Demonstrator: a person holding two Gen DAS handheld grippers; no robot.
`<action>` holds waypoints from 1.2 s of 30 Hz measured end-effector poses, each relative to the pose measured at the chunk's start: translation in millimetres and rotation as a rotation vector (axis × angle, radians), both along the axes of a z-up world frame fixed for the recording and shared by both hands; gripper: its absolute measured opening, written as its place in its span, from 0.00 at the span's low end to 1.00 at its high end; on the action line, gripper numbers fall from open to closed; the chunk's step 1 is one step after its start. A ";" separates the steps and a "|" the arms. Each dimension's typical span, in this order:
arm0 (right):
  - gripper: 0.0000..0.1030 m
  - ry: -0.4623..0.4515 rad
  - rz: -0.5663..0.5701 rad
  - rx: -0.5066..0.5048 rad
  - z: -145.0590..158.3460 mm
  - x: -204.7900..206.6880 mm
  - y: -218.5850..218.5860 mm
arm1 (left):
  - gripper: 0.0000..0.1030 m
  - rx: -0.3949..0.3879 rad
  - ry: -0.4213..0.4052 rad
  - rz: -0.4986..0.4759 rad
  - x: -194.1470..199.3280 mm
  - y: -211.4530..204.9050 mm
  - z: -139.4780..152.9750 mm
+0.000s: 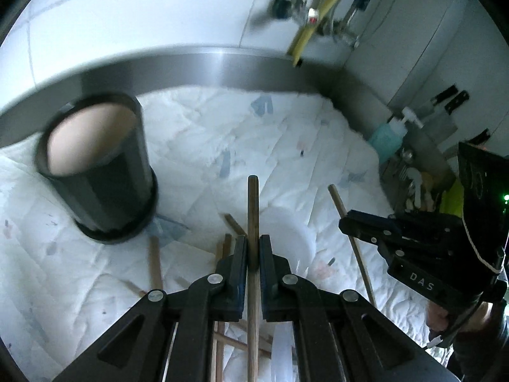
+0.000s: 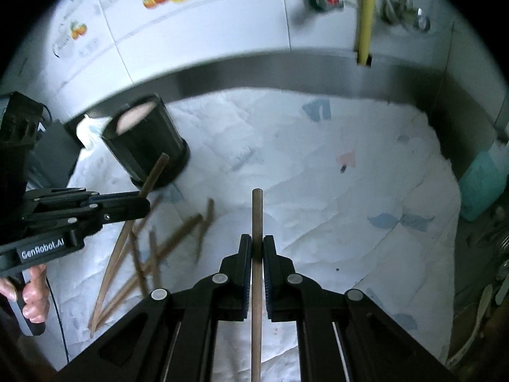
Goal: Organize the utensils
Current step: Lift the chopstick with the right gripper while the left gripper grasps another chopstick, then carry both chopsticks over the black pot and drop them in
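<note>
My bench (image 2: 470,312) w/ white quilted cloth (image 2: 318,165); on cloth: black holder (image 2: 149,149), loose chopsticks (image 2: 149,254) in pile nr it.

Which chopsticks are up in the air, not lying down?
Two: one chopstick pinched in the left gripper, another chopstick pinched in the right gripper. The loose chopsticks lie scattered on the white cloth.

Both of the 2 fisheye views sit just behind their own fingers, looking down and forward at close range. The left one faces the white cloth (image 1: 197,146), holder (image 1: 95,165) at 10 o'clock. The right view shares cloth and holder (image 2: 146,146), also 10 o'clock.
</note>
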State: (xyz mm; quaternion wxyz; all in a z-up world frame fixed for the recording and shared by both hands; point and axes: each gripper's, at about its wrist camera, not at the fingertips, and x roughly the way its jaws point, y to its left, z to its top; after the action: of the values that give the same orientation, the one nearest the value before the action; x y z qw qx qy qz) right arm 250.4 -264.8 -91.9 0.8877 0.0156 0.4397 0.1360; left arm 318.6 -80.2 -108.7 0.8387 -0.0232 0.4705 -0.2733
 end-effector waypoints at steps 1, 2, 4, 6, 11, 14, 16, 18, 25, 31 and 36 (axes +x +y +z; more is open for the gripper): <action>0.09 -0.017 0.003 0.003 5.1 -3.0 0.4 | 0.06 -0.006 -0.013 0.008 -2.0 3.5 8.1; 0.09 -0.035 0.005 0.008 11.4 -6.5 0.9 | 0.06 -0.012 -0.025 0.014 -3.9 6.9 14.1; 0.09 -0.070 0.014 0.018 25.0 -11.2 1.1 | 0.06 -0.031 -0.062 0.041 -9.1 19.5 33.8; 0.09 -0.110 0.030 0.022 40.7 -15.4 4.6 | 0.06 -0.047 -0.107 0.072 -12.7 32.3 54.6; 0.09 -0.217 0.063 0.039 80.8 -17.1 17.7 | 0.06 -0.091 -0.227 0.165 -11.2 66.6 108.9; 0.09 -0.281 0.077 0.076 106.3 -15.4 26.6 | 0.06 -0.105 -0.325 0.232 -2.1 90.9 143.0; 0.09 -0.321 0.085 0.094 121.7 -14.2 33.4 | 0.06 -0.109 -0.386 0.280 10.1 107.5 162.6; 0.09 -0.353 0.090 0.107 133.5 -8.0 41.8 | 0.06 -0.118 -0.424 0.319 25.2 121.7 176.2; 0.09 -0.391 0.091 0.154 152.0 20.6 63.2 | 0.06 -0.138 -0.538 0.416 80.8 143.5 188.6; 0.09 -0.398 0.085 0.169 158.0 42.4 80.7 | 0.06 -0.124 -0.612 0.438 117.8 141.3 176.5; 0.09 -0.425 0.083 0.180 167.2 50.3 91.4 | 0.06 -0.116 -0.639 0.422 131.2 136.5 161.3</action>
State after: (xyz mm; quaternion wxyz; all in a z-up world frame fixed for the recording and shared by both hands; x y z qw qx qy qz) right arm 300.7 -173.4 75.4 0.9490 0.0476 0.2291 0.2115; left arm 449.8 56.3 52.6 0.9781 -0.0806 0.1540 -0.1141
